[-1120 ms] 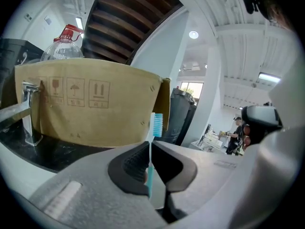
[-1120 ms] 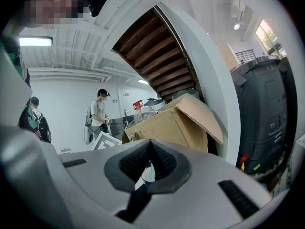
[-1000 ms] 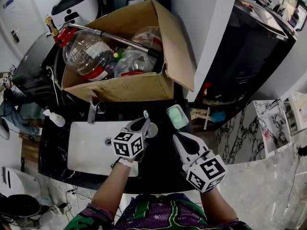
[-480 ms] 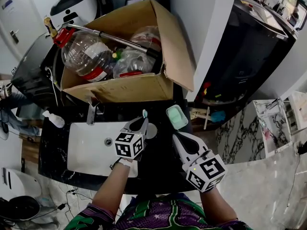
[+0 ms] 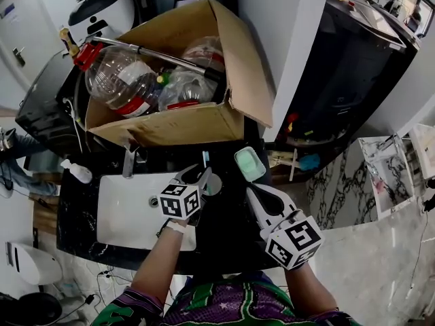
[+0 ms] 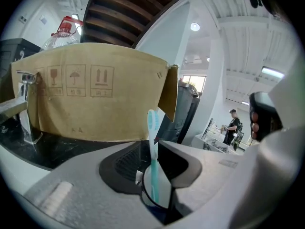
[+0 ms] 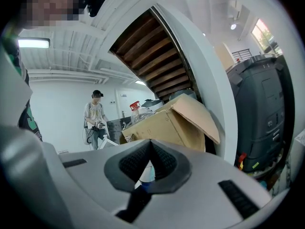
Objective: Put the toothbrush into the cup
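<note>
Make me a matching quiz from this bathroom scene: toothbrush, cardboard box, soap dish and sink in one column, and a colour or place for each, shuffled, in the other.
Column one:
1. toothbrush
2. cardboard box
3. soap dish
4. sink

Column two:
A. white
B. green
C. upright between the jaws of the left gripper
D. brown, holding plastic bottles

Pairs: 1-C, 2-D, 3-B, 4-A

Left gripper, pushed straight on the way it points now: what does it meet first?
The cup right at its jaws, with the toothbrush standing in it; beyond that, probably the cardboard box.
</note>
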Demonstrator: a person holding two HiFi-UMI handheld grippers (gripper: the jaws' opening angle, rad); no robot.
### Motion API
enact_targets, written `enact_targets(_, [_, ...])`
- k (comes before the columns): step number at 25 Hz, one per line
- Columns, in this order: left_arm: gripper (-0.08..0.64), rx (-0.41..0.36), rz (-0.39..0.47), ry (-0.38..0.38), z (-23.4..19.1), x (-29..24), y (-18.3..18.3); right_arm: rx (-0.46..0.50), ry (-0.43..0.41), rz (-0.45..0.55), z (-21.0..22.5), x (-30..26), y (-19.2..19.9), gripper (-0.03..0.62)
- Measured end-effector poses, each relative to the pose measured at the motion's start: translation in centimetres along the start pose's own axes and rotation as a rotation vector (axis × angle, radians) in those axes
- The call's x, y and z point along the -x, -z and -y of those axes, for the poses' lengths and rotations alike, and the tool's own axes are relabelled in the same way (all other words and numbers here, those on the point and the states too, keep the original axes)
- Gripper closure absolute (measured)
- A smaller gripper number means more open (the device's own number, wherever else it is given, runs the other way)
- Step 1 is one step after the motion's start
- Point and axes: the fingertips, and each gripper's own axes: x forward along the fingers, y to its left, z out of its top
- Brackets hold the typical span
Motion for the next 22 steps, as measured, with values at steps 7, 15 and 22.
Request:
enact_targets(7, [0.451,-0.002,0.014,0.025,0.2,1.2,-0.5,0.004,0.052,0.004,-0.6,1.4,-0.3,0.589])
enact_targets(15, [0.451,-0.011,0.011,0.063,1.1,4.1,-0.5,0.020,0.091,0.011,-2.7,2.7,-0.9,0.589])
enact_targets(22, [0.451,-0.012,0.042,0.069,1.0,8.7,-0.8,0.013,0.135,0.036,-4.1,3.4,-1.7,0.591])
